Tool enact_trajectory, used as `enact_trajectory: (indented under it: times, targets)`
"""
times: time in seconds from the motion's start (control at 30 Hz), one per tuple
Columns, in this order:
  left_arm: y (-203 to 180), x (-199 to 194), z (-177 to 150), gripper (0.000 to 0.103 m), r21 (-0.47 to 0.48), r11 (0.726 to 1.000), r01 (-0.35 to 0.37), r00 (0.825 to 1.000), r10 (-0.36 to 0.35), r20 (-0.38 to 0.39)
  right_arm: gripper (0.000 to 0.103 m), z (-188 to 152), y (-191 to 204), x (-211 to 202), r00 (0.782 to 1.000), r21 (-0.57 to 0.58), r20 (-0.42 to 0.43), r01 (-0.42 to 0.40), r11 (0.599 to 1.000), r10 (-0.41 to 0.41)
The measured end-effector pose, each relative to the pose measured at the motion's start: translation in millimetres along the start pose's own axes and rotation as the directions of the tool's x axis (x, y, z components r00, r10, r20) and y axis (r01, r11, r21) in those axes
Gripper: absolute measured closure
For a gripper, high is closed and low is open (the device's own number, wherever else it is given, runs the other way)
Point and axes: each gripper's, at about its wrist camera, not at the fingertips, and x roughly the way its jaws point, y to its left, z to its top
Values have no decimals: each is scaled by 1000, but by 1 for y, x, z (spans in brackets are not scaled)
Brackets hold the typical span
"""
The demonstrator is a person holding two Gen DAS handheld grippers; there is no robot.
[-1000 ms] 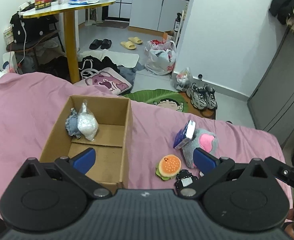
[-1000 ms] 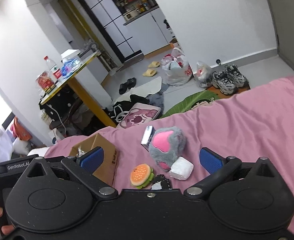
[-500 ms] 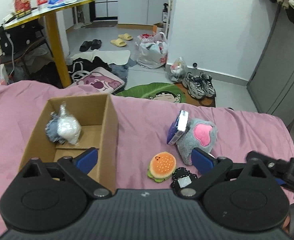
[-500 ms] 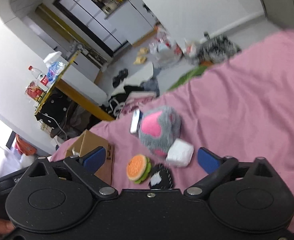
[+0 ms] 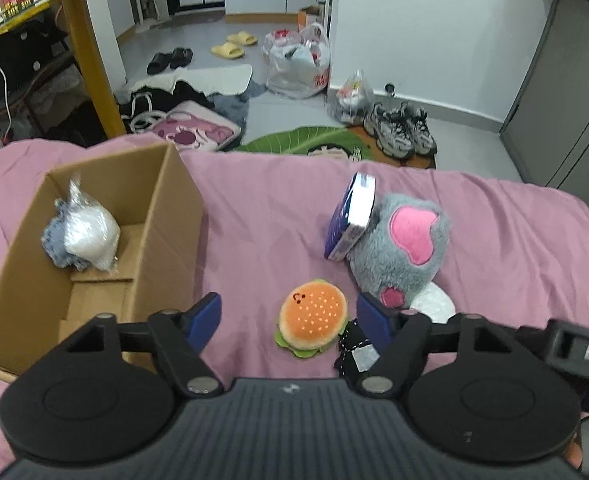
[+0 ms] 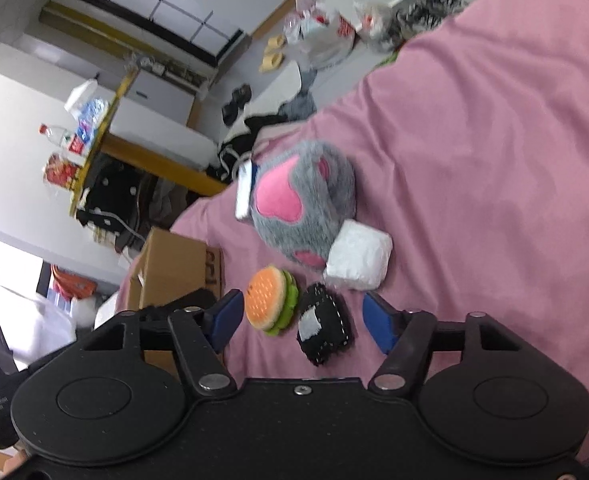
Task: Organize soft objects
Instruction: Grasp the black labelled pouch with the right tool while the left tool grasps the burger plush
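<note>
The left gripper (image 5: 290, 318) hovered over the pink bedsheet (image 5: 262, 216) with its blue fingers (image 5: 204, 316) spread wide and holding nothing. Between them lay the burger plush (image 5: 313, 323). Just inside the right-hand finger sat a small black pouch (image 5: 354, 350) with white stitching, partly hidden by that finger. Beyond the right-hand finger stood the grey paw plush (image 5: 400, 246) with pink pads, a blue-and-white packet (image 5: 350, 216) leaning against its left side and a white wrapped bundle (image 5: 432, 304) touching its near edge. Left of the left-hand finger stood the open cardboard box (image 5: 162, 236), which held a clear bag of white stuffing (image 5: 88, 234) over what looked like a blue-grey fabric piece (image 5: 54, 244).

The right gripper (image 6: 300, 316) was tilted over the same bed, its fingers (image 6: 380, 322) likewise apart and empty. The burger plush (image 6: 270, 300) and the black pouch (image 6: 324, 328) lay side by side in the gap. Ahead sat the white bundle (image 6: 358, 256) against the paw plush (image 6: 302, 208). The box (image 6: 174, 268) stood beyond the left-hand finger.
</note>
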Motion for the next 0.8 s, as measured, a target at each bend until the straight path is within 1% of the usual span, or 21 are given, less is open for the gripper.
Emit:
enact_trajectory:
  times: [0.03,0.1,0.2,0.33,0.47,0.57,0.77,0.8]
  targets:
    - [0,3,0,40,-5,1000,-2,1000,2,-5,42,-1,1,4,1000,-4,-14,1,1000,-1]
    - [-2,9,0,44,-11,1000,-8,1000,8,-12,47,-1,2,11,999,-15,-43,-1,1000,0]
    - [-3,20,2,46,-22,1000,-13,999,13,-32,53,-2,3,21,997,-35,-79,4,999,-6]
    - [-5,33,4,47,-30,1000,-6,998,5,-57,55,-1,1,32,993,-50,-114,30,998,-35]
    - [0,45,5,47,-71,997,4,997,-9,-80,56,0,0,40,990,-63,-133,38,997,-46]
    - [-2,52,4,47,-60,998,14,996,-19,-88,57,1,0,46,987,-71,-151,45,997,-55]
    - [-4,69,2,46,-66,997,29,991,-37,-129,56,-1,8,56,984,-159,-157,64,985,-90]
    - [-5,71,1,46,-63,997,34,990,-43,-136,61,-2,9,56,984,-170,-155,64,983,-91]
